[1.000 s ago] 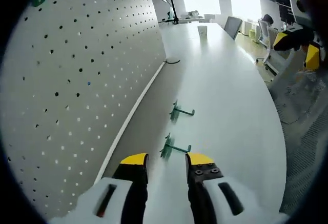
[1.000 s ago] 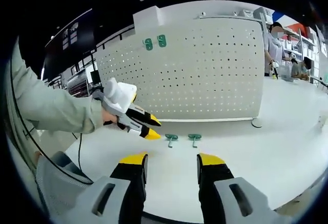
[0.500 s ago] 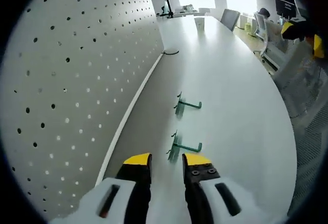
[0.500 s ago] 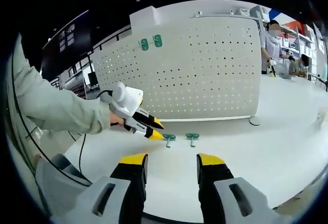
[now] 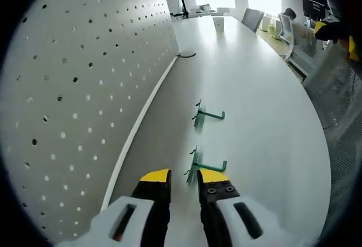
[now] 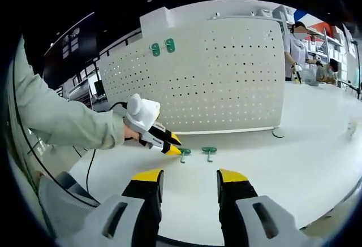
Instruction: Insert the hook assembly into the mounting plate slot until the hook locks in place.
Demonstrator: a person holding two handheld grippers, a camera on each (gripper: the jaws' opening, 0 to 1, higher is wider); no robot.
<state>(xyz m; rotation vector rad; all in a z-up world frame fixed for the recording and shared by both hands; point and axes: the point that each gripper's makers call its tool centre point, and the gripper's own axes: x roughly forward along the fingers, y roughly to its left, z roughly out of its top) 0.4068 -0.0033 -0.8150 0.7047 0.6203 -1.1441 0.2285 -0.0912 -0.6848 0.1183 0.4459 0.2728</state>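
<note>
Green near hook (image 5: 199, 168) at left claw (image 5: 184, 177) tips, ungripped; right claw (image 6: 190, 178) open, empty.

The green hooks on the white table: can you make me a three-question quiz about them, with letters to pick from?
1. Where does the nearer green hook lie?
A. Just ahead of the left tongs' tips
B. Hanging on the pegboard
C. On the floor

2. How many green hooks lie on the white table?
A. One
B. Two
C. Five

3. How do the right tongs stand?
A. Shut on a hook
B. Open, holding nothing
C. Shut on a cable

Answers:
1. A: in the left gripper view the hook lies on the table right at the yellow tips.
2. B: the nearer hook and the farther hook lie in a row beside the pegboard.
3. B: the right gripper view shows a wide gap between the yellow tips, only table behind it.
</note>
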